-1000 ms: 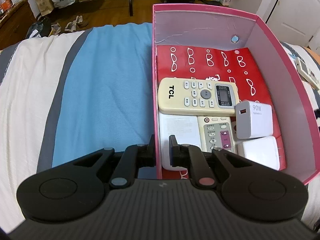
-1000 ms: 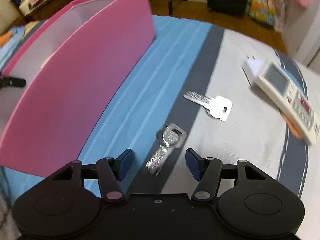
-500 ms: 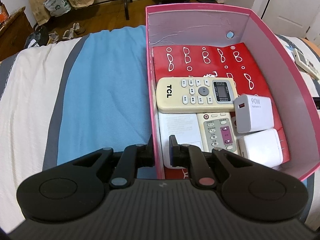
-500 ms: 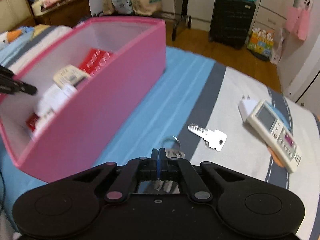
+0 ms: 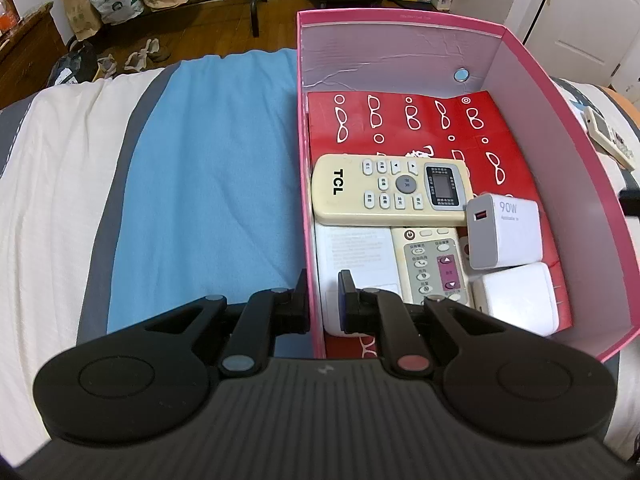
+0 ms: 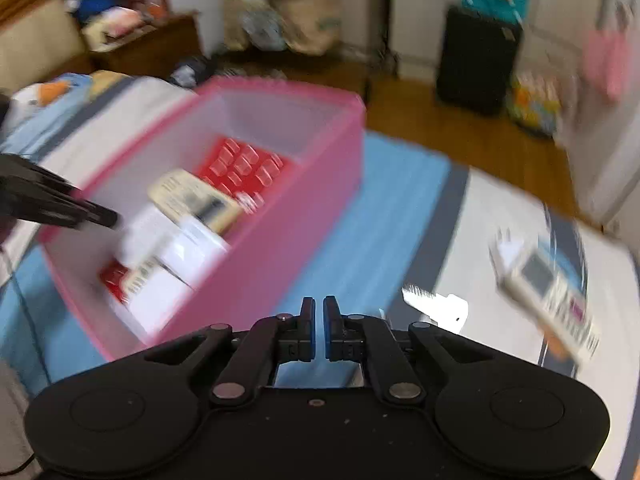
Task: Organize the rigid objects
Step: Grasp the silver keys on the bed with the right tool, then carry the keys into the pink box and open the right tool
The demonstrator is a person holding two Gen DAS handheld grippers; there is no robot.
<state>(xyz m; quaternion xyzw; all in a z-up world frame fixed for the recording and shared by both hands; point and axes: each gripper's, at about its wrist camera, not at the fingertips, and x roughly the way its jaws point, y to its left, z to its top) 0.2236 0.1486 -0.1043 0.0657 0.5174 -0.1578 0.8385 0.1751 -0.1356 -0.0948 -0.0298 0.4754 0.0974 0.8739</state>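
Note:
A pink box (image 5: 400, 14) stands on the bed. My left gripper (image 5: 322, 300) is shut on its near left wall, one finger outside and one inside. Inside lie a TCL remote (image 5: 384, 188), a second remote (image 5: 432, 264), a grey charger (image 5: 504, 232) and a white adapter (image 5: 516, 300). My right gripper (image 6: 319, 320) hangs above the bed beside the box (image 6: 280, 248). Its jaws are opening by a sliver, and nothing shows in the slit at the tips. A metal glint (image 6: 357, 377) low behind the fingers looks like the key bunch. A single key (image 6: 440, 308) lies on the bed.
A remote (image 6: 548, 300) and a white plug (image 6: 506, 246) lie on the bed to the right of the key. A red glasses-print card (image 5: 420, 120) lines the box floor. The blue blanket stripe (image 5: 208, 184) runs left of the box. The right wrist view is blurred.
My right gripper shut on the key bunch, rose off the bed and swung toward the pink box; the bunch is gone from the blanket. My left gripper kept its grip on the box wall.

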